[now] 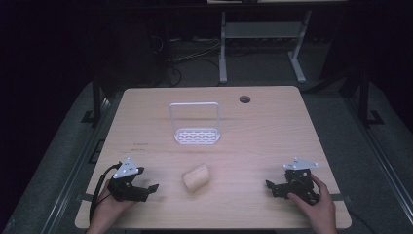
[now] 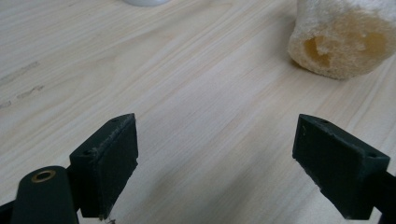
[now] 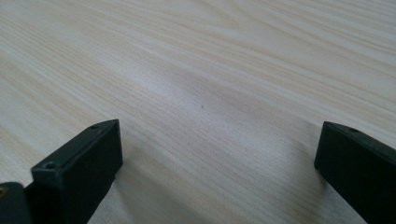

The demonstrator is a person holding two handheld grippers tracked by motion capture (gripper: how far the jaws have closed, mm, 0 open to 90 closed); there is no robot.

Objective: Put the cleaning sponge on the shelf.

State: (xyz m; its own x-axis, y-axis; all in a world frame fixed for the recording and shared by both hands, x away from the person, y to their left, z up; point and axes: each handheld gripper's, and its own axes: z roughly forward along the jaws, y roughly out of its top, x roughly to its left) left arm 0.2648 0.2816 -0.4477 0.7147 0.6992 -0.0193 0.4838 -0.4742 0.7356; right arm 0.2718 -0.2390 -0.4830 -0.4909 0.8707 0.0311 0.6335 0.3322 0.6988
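Observation:
A beige loofah sponge (image 1: 196, 177), a short cylinder, lies on its side near the table's front middle. In the left gripper view the loofah sponge (image 2: 343, 39) sits ahead and to the right, its porous end facing me. My left gripper (image 1: 150, 189) rests at the front left, jaws wide apart with bare wood between them (image 2: 215, 154). At the front right my right gripper (image 1: 269, 186) is held by a hand, also open over bare wood (image 3: 217, 163). A white wire-framed rack (image 1: 196, 124) with a slotted base stands behind the sponge.
The light wooden table (image 1: 272, 136) has a round cable hole (image 1: 244, 99) at the back right. A white desk frame (image 1: 263, 34) stands on the dark floor beyond. Cables trail from the left gripper over the table's front left edge.

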